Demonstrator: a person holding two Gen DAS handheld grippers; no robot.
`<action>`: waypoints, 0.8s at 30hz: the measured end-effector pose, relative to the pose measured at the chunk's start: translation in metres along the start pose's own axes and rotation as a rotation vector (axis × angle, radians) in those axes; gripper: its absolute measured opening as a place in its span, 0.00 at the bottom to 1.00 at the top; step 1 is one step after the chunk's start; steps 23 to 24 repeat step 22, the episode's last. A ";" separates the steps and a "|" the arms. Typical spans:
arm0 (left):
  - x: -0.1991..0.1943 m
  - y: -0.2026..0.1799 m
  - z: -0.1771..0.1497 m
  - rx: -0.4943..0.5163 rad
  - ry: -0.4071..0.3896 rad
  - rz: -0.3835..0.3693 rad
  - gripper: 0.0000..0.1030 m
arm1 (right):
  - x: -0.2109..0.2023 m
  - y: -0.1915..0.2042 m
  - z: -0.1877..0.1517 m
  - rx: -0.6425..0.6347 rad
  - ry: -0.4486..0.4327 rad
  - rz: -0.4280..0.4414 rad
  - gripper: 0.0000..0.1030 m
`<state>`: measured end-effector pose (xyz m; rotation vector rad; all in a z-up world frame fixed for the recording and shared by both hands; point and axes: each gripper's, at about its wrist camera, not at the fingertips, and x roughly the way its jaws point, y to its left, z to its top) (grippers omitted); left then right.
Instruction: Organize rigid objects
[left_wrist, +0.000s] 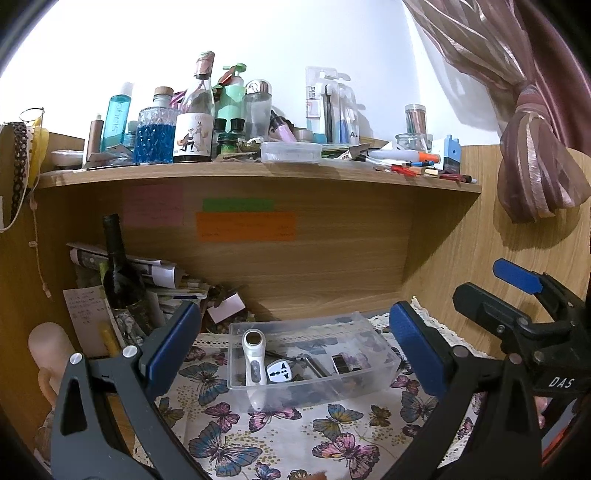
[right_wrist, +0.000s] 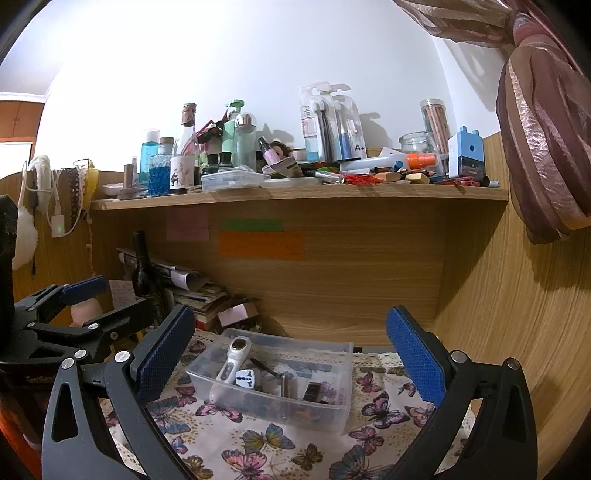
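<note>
A clear plastic bin (left_wrist: 373, 384) stands on the butterfly cloth (left_wrist: 280, 435); it also shows in the right wrist view (right_wrist: 332, 410). In it lie a white handheld device (left_wrist: 253, 360), a white plug adapter (left_wrist: 279, 372), a metal part (left_wrist: 314, 363) and a small dark item (left_wrist: 341, 363). My left gripper (left_wrist: 295, 347) is open and empty, held above and in front of the bin. My right gripper (right_wrist: 291, 354) is open and empty, also in front of the bin. The right gripper shows at the right edge of the left wrist view (left_wrist: 517, 295).
A wooden shelf (left_wrist: 258, 173) above holds several bottles, jars, pens and a clear lidded box (left_wrist: 291, 152). A dark wine bottle (left_wrist: 120, 273) and stacked papers (left_wrist: 162, 277) stand at the back left. A tied curtain (left_wrist: 532, 162) hangs at the right.
</note>
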<state>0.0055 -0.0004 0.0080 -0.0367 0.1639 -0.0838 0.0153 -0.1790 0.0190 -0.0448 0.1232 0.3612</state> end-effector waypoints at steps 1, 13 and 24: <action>0.000 0.000 0.000 -0.001 0.002 -0.001 1.00 | 0.000 0.000 0.000 0.001 0.001 0.002 1.00; 0.004 0.007 -0.001 -0.013 0.014 -0.012 1.00 | 0.004 -0.001 -0.002 0.004 0.009 -0.003 1.00; 0.004 0.008 -0.001 -0.010 0.013 -0.017 1.00 | 0.003 0.000 -0.003 0.004 0.009 -0.004 1.00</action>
